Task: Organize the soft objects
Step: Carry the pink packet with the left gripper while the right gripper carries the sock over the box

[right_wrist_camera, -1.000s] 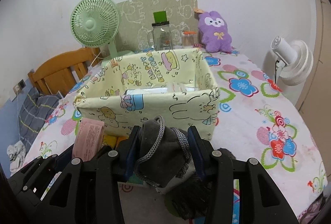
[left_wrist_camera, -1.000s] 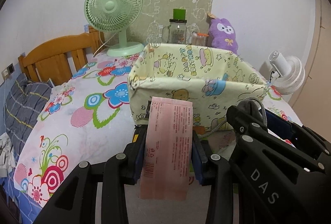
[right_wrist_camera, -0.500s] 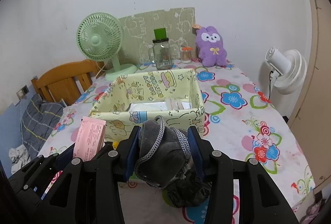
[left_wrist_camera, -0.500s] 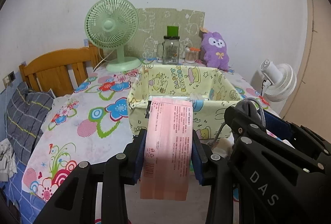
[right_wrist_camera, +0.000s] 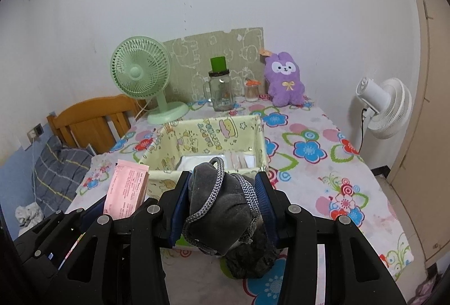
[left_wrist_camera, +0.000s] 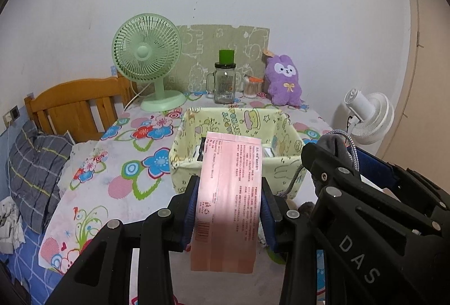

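Note:
My left gripper (left_wrist_camera: 229, 186) is shut on a pink soft packet (left_wrist_camera: 229, 198) with printed text, held upright above the table before the yellow cartoon fabric basket (left_wrist_camera: 194, 136). My right gripper (right_wrist_camera: 222, 186) is shut on a grey pouch with a braided cord (right_wrist_camera: 222, 206), held above the table just in front of the basket (right_wrist_camera: 202, 133). The basket holds a white pack (right_wrist_camera: 197, 163) and a pale pink one (right_wrist_camera: 239, 158). The pink packet also shows in the right wrist view (right_wrist_camera: 126, 189), left of the right gripper.
On the flowered tablecloth (right_wrist_camera: 309, 153) at the back stand a green fan (left_wrist_camera: 146, 51), a glass jar with green lid (left_wrist_camera: 225, 82), a small container (left_wrist_camera: 250, 85) and a purple plush (left_wrist_camera: 284, 80). A white fan (right_wrist_camera: 385, 108) is at the right edge. A wooden chair (left_wrist_camera: 76, 105) is left.
Both grippers have risen and drawn back from the basket with their loads still held; the basket now looks smaller and lower, and its inside shows.

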Motion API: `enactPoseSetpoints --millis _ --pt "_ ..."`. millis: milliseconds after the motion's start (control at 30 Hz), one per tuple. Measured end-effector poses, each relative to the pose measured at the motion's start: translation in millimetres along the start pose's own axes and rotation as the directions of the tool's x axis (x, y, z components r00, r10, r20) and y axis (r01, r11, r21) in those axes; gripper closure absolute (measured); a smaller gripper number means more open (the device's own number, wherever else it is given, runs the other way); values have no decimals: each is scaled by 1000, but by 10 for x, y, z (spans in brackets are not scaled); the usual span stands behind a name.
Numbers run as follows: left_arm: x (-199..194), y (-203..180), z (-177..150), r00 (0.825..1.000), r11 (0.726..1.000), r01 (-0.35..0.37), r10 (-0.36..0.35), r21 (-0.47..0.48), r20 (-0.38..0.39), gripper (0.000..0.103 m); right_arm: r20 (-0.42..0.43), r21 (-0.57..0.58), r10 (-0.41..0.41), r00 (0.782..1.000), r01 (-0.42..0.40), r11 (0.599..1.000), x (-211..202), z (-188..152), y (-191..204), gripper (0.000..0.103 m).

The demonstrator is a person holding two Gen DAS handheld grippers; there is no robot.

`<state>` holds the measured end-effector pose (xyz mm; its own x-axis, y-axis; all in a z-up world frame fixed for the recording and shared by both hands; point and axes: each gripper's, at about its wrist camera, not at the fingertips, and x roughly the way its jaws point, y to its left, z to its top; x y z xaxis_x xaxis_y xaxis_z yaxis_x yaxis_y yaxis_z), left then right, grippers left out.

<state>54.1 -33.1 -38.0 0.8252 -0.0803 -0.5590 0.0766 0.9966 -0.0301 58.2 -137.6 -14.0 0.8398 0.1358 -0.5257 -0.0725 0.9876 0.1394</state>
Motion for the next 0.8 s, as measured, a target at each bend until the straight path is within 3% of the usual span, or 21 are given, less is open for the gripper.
enactPoseSetpoints --millis 267,800 --pt "-77 -27 157 1000 1000 1 -1 9 24 63 48 -3 -9 999 9 1000 -99 178 31 54" --pt "99 -71 421 1000 1000 2 -2 15 31 63 43 -12 19 999 -19 1000 84 470 -7 54"
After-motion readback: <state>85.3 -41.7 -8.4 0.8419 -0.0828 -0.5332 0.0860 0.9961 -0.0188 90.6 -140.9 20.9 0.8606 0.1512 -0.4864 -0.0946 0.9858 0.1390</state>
